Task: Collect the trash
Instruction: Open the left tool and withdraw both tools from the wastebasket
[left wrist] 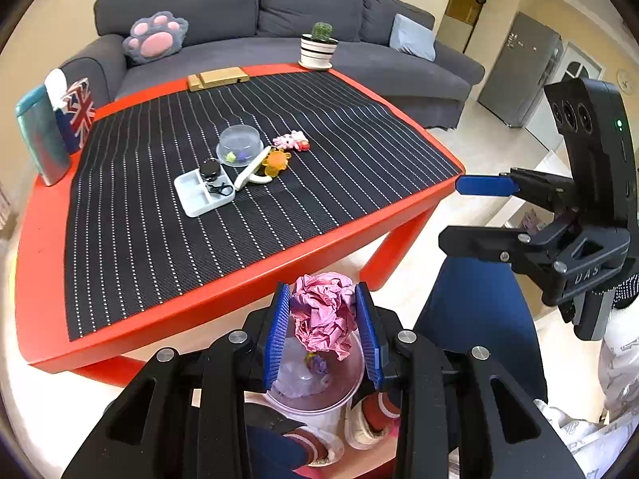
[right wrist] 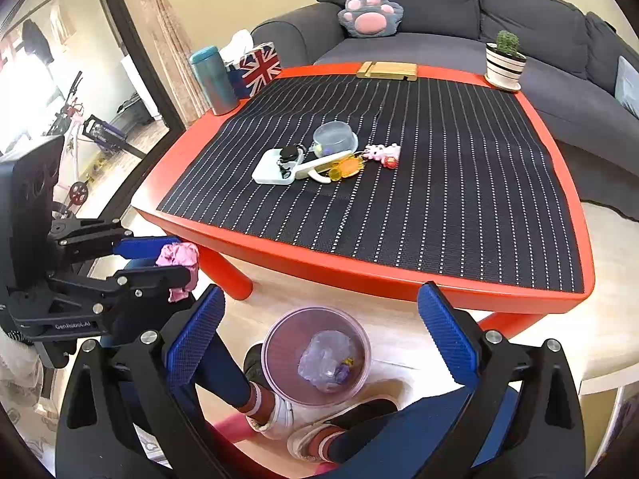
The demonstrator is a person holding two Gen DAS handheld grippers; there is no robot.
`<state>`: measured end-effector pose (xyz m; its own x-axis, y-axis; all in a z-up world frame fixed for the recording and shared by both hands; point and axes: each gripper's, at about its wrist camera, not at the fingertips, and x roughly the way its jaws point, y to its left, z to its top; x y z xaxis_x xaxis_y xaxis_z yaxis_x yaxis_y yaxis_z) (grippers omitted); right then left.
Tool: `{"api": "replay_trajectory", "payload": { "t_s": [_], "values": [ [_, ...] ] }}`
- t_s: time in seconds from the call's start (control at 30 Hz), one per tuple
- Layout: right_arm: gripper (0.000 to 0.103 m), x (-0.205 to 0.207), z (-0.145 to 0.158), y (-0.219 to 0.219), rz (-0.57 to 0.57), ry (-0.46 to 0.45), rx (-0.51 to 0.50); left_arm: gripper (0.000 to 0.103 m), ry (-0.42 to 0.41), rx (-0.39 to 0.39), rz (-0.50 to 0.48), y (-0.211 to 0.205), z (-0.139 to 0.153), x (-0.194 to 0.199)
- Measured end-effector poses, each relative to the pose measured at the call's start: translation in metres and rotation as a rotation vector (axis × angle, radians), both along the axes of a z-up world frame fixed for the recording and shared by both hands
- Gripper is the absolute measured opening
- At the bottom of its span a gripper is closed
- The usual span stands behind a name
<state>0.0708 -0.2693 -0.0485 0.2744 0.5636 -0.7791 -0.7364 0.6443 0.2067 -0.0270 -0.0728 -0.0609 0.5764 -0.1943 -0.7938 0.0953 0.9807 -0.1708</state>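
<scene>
My left gripper (left wrist: 323, 319) is shut on a crumpled pink paper ball (left wrist: 323, 311), held directly above a clear round trash bin (left wrist: 347, 379) on the floor. The right wrist view shows that same gripper (right wrist: 175, 261) at the left with the pink paper (right wrist: 179, 255), short of the table's front leg. My right gripper (right wrist: 319, 335) stands open and empty over the bin (right wrist: 268, 343), which holds a crumpled clear wrapper (right wrist: 325, 355) and small purple bits. From the left wrist, the right gripper (left wrist: 459, 213) shows at the right, jaws apart.
A red table (right wrist: 359, 275) with a black striped mat stands just beyond the bin. On it lie a white tray (right wrist: 265, 171), a clear bowl (right wrist: 335, 135) and small toys (right wrist: 383, 153). A person's feet (right wrist: 279, 415) rest beside the bin. A grey sofa (left wrist: 239, 8) is behind.
</scene>
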Motion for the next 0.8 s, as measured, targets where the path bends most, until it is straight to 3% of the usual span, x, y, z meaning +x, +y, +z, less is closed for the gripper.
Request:
{"api": "replay_trajectory", "payload": {
  "t_s": [0.23,0.33,0.4,0.47,0.8],
  "values": [
    [0.096,0.003,0.000,-0.006,-0.014,0.004,0.009,0.033,0.011,0.005,-0.023,-0.009,-0.002,0.002],
    [0.096,0.003,0.001,-0.007,-0.016,0.005,0.011,0.039,0.017,0.000,-0.031,-0.011,-0.002,0.004],
    [0.096,0.004,0.000,-0.008,-0.018,0.006,0.012,0.074,0.016,-0.008,-0.016,-0.009,-0.004,0.005],
    [0.096,0.005,0.000,-0.008,-0.019,0.007,0.012,0.088,0.007,-0.030,0.011,-0.004,-0.004,0.006],
    [0.096,0.005,-0.003,-0.004,-0.014,0.012,0.004,0.092,0.010,-0.035,0.049,0.002,-0.005,0.005]
  ]
}}
